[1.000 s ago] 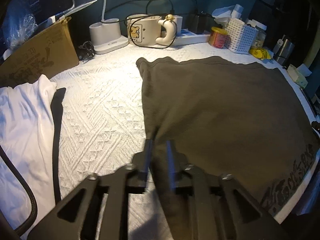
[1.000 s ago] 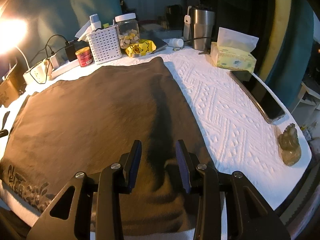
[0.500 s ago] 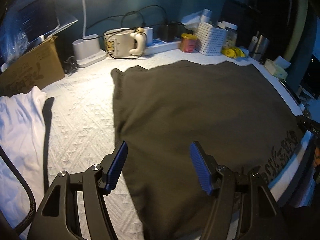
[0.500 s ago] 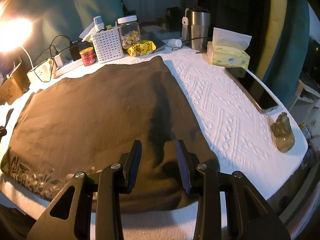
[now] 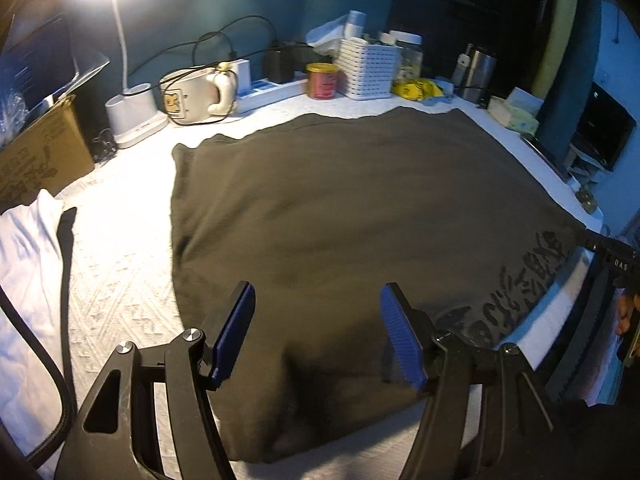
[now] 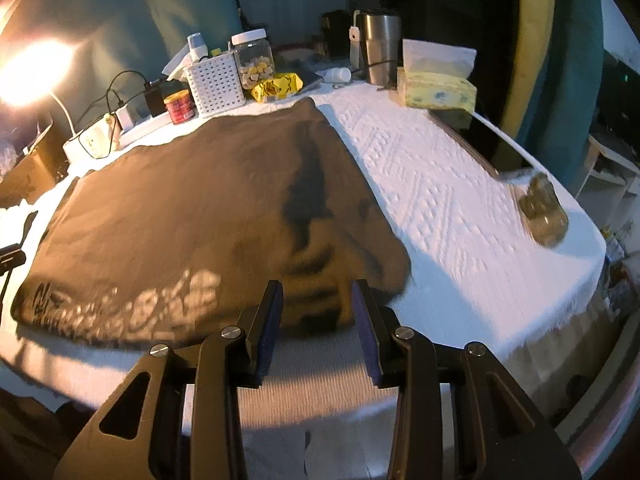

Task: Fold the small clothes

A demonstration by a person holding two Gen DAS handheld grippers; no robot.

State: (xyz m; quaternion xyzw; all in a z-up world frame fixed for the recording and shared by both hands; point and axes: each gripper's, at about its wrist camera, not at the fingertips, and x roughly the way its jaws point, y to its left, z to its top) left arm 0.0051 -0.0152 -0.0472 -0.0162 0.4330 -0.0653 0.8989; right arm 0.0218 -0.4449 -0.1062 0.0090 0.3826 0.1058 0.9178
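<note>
The left gripper (image 5: 316, 334) is seen at the bottom of the left wrist view with its blue-padded jaws spread wide; they have just been opening, and nothing is clamped between them, only the near part of the dark brown garment (image 5: 340, 216) lying below. The right gripper (image 6: 316, 320) sits at the bottom centre of the right wrist view, its jaws apart after having just opened further, with no cloth pinched; the garment's near hem lies just beyond the pad tips.

The garment (image 6: 192, 216) is spread flat over the white textured table cover (image 6: 440, 208), filling the middle of both frames, with pale lettering (image 6: 132, 308) along its lower left edge in the right wrist view. In the left wrist view the same print (image 5: 516, 292) is found at the lower right.

A white cloth (image 5: 28, 280) is piled at the left edge of the left wrist view, beside a cardboard box (image 5: 40, 160). Along the upper part of that frame are ranged a lamp base (image 5: 134, 116), a red tin (image 5: 322, 80) and a white perforated basket (image 5: 370, 68).

In the right wrist view a tissue box (image 6: 436, 88) and a steel tumbler (image 6: 378, 44) are seen at upper right, a phone (image 6: 484, 140) at the right, and a small figurine (image 6: 544, 216), blurred, nearer the table's right edge.
</note>
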